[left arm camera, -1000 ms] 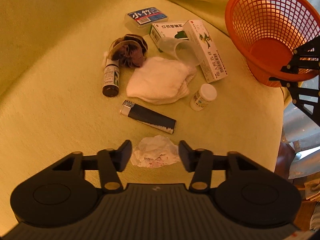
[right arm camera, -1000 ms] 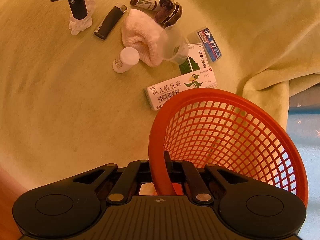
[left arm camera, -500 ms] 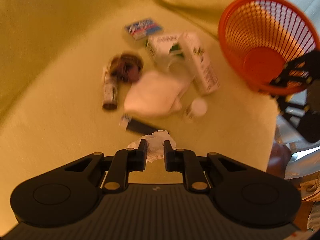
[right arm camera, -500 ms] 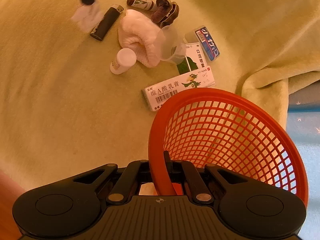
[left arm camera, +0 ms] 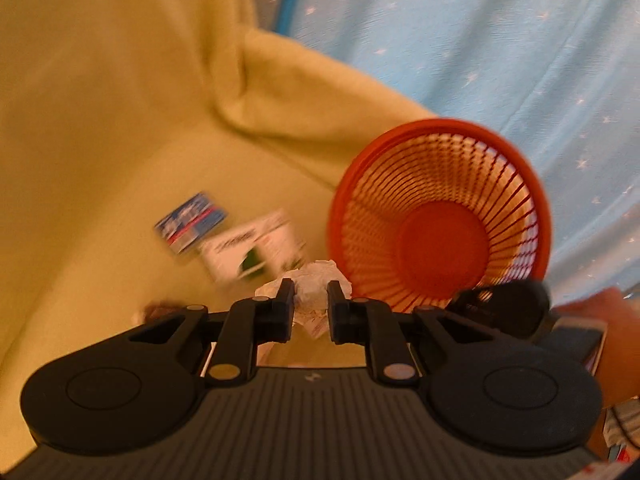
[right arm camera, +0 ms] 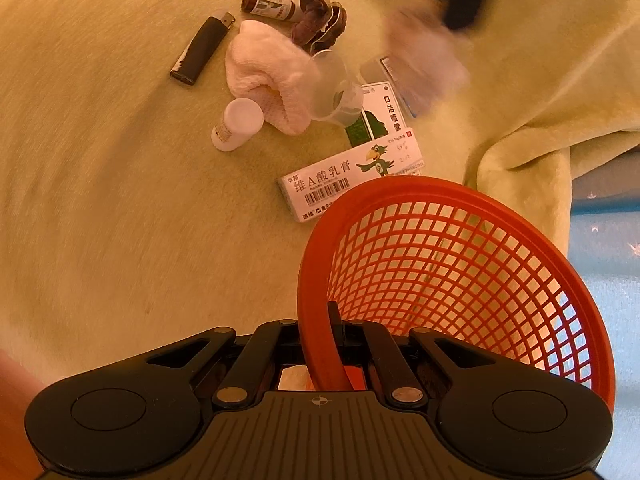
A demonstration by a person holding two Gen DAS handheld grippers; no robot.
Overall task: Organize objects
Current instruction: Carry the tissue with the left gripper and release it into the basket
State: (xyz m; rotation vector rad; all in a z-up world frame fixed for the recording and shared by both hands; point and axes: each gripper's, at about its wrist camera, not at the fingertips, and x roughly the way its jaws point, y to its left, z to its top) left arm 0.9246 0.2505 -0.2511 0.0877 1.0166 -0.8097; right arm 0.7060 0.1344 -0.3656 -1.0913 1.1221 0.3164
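Note:
My left gripper is shut on a crumpled white tissue, held in the air just left of the orange mesh basket. In the right wrist view that tissue shows as a blur under the left gripper at the top. My right gripper is shut on the rim of the basket, which is tilted and has nothing in it. On the yellow blanket lie a black lighter, a white cloth, a white pill bottle, a brown bottle and medicine boxes.
A clear plastic cup lies on its side by the cloth, with a dark scrunchie behind it. The blanket folds up at the right; beyond it is blue starred fabric. A hand holds the right gripper.
My left gripper closed on the tissue, lifted it off the blanket and swung it right toward the basket. The right gripper kept its hold on the basket rim.

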